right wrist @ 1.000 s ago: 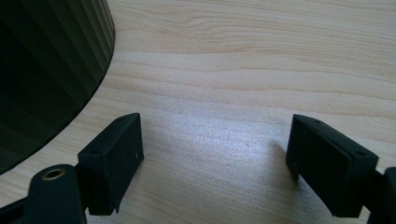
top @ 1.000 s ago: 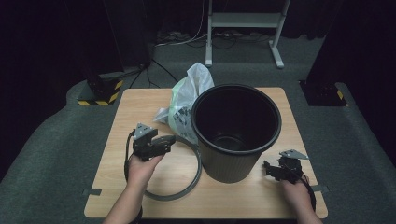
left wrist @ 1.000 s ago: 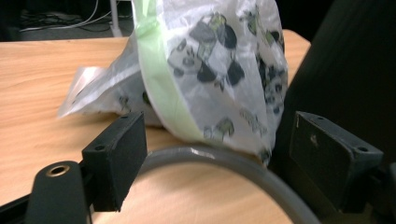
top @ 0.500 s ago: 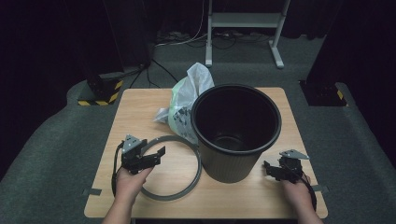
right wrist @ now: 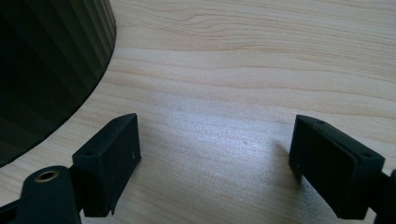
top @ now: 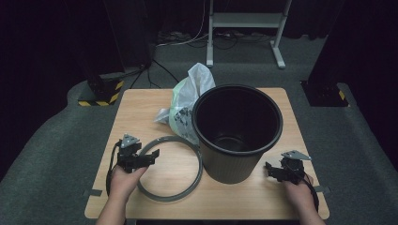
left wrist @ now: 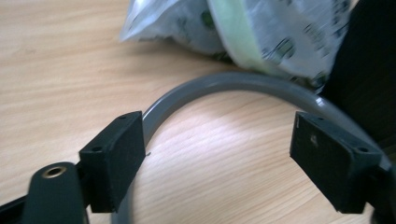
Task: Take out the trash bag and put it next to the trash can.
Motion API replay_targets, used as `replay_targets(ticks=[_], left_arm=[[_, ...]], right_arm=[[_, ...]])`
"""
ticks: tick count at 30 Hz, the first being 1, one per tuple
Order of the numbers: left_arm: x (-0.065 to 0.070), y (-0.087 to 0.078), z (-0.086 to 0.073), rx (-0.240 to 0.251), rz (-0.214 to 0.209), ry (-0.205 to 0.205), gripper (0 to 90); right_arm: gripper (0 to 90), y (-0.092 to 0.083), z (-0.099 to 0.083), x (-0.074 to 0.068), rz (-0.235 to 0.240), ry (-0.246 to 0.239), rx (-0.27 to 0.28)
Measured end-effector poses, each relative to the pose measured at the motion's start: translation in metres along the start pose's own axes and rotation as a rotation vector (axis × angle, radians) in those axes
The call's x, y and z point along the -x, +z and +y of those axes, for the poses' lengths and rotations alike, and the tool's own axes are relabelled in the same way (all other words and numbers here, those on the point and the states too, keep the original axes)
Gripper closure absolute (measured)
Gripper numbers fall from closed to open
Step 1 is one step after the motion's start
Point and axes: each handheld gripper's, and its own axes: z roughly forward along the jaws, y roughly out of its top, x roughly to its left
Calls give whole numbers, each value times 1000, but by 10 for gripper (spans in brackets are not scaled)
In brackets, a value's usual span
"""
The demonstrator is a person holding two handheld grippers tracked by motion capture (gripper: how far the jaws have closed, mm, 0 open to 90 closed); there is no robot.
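Flat on the table, grey ring (top: 169, 168) lies beneath released left tongs (top: 151, 157); right tongs (top: 269, 169) released.

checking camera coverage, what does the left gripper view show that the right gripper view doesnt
Left gripper view: the grey ring lying flat on the table, curving between that gripper's open fingers, and the crumpled plastic bag beyond it.

Right gripper view: the ribbed outer wall of the black bin at the left, near its base, and bare table between the open fingers, which hold nothing.

Both: the light wooden table, a pair of open black fingers, and some of the bin, in the left gripper view a dark edge at the right.
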Motion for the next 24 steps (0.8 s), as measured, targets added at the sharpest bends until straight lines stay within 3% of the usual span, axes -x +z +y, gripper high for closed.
replay_targets(ticks=[4,9,15,19,24], left_arm=[[-8,5,-5,-86,35,-28,192],[-23,8,-12,-152,86,-87,207],[-36,14,-24,-245,102,-167,220],[-39,18,-32,-308,115,-175,220],[-39,22,-35,-353,121,-165,226]], right_arm=[[160,-1,0,0,5,0,-2],[160,-1,0,0,5,0,-2],[159,0,0,1,10,-13,1],[152,0,0,1,18,-15,-4],[148,1,1,1,26,-26,-5]])
